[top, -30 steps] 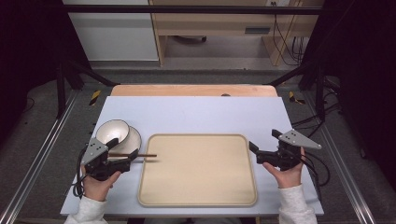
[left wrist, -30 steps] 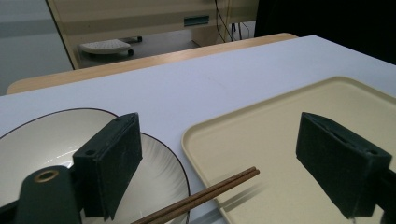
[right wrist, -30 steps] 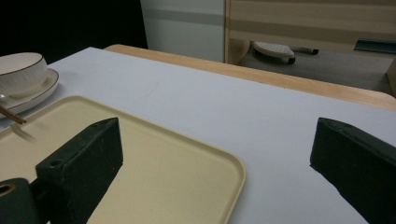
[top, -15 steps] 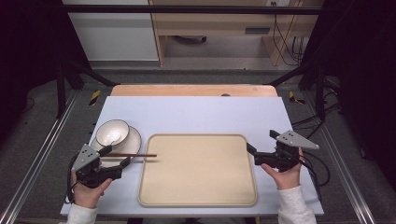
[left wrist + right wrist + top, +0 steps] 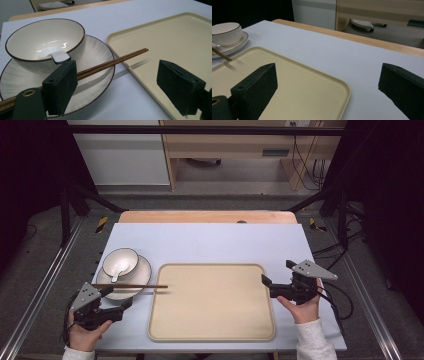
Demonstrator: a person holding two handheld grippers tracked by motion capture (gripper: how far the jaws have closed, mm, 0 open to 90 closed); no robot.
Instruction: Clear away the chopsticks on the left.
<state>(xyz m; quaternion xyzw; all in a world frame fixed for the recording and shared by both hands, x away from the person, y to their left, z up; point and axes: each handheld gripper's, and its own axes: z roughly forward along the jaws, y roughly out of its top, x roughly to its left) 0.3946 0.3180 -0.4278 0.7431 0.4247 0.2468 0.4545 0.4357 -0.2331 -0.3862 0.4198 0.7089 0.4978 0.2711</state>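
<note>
**Chopsticks on the plate, tray bare**

At lower left, the left gripper (image 5: 122, 304) hangs spread beside the chopsticks (image 5: 130, 286), which lie across the plate (image 5: 145, 270), tips overhanging the tray (image 5: 212, 332). The right gripper (image 5: 266, 287), lower right, gapes too. Nothing is grasped; loading remains.

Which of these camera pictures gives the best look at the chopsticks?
The left gripper view: the chopsticks run close across the plate, both sticks distinct, tips over the tray edge. The high view shows them as a thin dark line across the plate. The right gripper view catches just their tips at its left edge.
</note>
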